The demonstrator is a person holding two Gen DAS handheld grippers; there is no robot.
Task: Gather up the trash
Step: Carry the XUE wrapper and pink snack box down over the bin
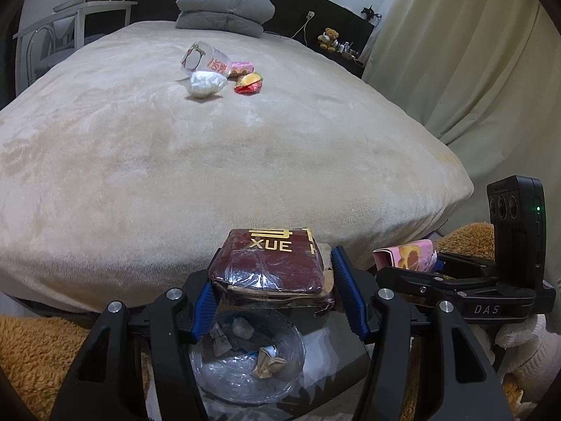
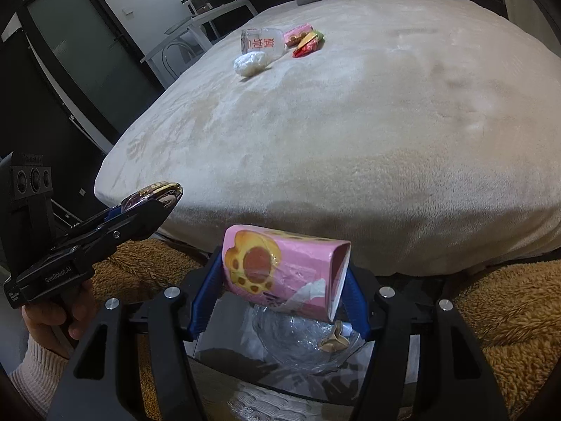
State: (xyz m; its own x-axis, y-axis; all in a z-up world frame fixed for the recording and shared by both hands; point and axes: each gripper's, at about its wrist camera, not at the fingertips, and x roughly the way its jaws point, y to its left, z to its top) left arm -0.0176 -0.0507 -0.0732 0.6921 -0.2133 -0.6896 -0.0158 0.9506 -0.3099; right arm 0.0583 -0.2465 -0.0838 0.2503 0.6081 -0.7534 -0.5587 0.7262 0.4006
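My left gripper [image 1: 271,277] is shut on a dark red box [image 1: 271,263] with gold lettering and a clear wrap. It hangs over a bin [image 1: 336,347] lined with a clear bag [image 1: 245,361] that holds crumpled scraps. My right gripper [image 2: 284,273] is shut on a pink snack box [image 2: 280,270] with a paw print, above the same bin [image 2: 224,354]. Far up the bed lie a white carton [image 1: 203,59], a white wad [image 1: 207,84], a pink box [image 1: 242,67] and a red-yellow wrapper [image 1: 249,83].
A beige blanket [image 1: 175,161] covers the bed, folded grey bedding [image 1: 224,10] at its head. Brown fleece [image 2: 508,301] lies around the bin. A white table [image 1: 70,17] stands far left, a curtain [image 1: 473,63] on the right, a dark door [image 2: 80,56] beyond the bed.
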